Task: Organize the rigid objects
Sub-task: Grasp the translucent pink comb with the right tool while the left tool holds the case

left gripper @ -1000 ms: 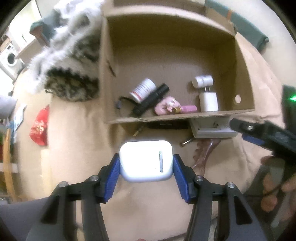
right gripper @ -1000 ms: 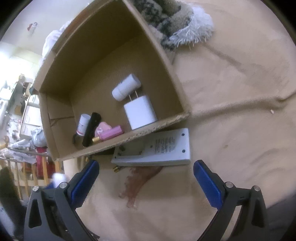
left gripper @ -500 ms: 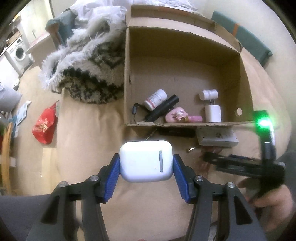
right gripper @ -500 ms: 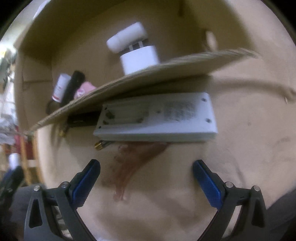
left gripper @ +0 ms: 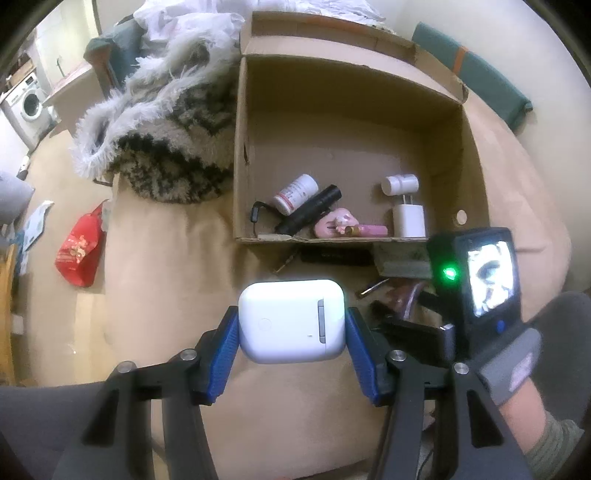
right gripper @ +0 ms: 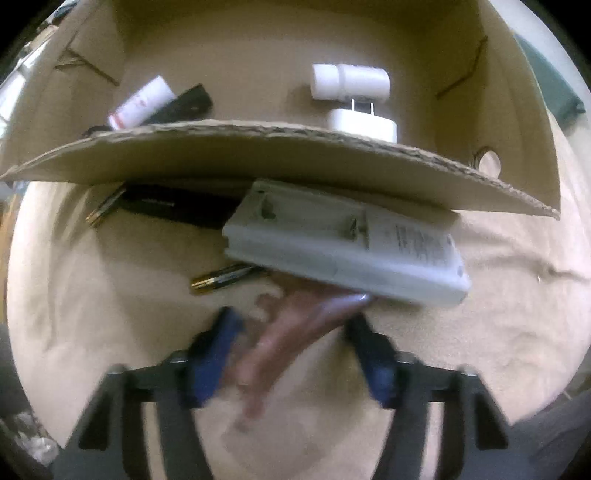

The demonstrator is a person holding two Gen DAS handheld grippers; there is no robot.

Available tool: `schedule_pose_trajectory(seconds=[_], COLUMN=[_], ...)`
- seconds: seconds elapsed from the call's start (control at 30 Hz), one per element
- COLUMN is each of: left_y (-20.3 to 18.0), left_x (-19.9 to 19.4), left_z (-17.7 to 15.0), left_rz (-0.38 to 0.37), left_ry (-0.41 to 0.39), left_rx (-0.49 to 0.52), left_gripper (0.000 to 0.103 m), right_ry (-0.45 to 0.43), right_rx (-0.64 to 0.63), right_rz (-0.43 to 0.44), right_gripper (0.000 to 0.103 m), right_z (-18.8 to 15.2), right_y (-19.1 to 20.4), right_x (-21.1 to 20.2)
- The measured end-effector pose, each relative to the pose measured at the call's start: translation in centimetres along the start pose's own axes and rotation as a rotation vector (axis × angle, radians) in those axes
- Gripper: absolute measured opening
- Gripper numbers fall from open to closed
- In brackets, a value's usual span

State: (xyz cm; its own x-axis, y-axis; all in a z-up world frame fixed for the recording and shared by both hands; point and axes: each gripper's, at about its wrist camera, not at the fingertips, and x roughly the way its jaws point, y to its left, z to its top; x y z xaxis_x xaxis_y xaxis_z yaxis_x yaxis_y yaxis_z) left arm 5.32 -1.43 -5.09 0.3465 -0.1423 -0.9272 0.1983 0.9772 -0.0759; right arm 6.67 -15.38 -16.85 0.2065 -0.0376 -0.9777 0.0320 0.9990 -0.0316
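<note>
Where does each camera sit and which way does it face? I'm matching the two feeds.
Left wrist: on the left gripper, looking down at the cardboard box; its fingers clamp a white case; a gloved hand shows.
Right wrist: on the right gripper, its jaws just closing around a brown comb.
Shared: box, white charger.

A tan cloth surface point(left gripper: 155, 280) is spreading under everything, wrinkling a little. At ten o'clock a washing machine point(left gripper: 31, 105) is standing against a pale wall point(left gripper: 62, 33), beside a light counter point(left gripper: 70, 86). A shaggy grey-and-black throw point(left gripper: 166, 125) is lying at eleven. A red bag point(left gripper: 79, 254) is sitting on the floor at nine. A green cushion point(left gripper: 480, 81) is resting at one o'clock.
</note>
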Motion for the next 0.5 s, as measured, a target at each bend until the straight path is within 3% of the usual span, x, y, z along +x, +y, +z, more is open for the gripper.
schedule_pose_trajectory(seconds=[0.03,0.13,0.27,0.5], left_y=[0.1,0.4,0.9,1.3], left_x=[0.1,0.3,0.2,0.8], left_z=[0.0,-0.1,-0.2,-0.1], left_rz=[0.001,0.009,0.014,0.035], left_ry=[0.005,0.009,0.009,0.020], left_rx=[-0.005,-0.015,-0.032,-0.047], left_gripper=[0.052,0.052,0.052,0.052], right_ry=[-0.003,0.003,0.054,0.063], right_rx=[-0.007,-0.030,-0.063,-0.034], right_rz=[0.006,0.051,0.212,0.300], right_gripper=[0.040,0.031,0.028,0.027], right_z=[-0.2,-0.8,-2.3,-4.0], right_y=[-0.1,-0.7,-0.9,-0.3], right_x=[-0.2,-0.6,-1.4,-1.6])
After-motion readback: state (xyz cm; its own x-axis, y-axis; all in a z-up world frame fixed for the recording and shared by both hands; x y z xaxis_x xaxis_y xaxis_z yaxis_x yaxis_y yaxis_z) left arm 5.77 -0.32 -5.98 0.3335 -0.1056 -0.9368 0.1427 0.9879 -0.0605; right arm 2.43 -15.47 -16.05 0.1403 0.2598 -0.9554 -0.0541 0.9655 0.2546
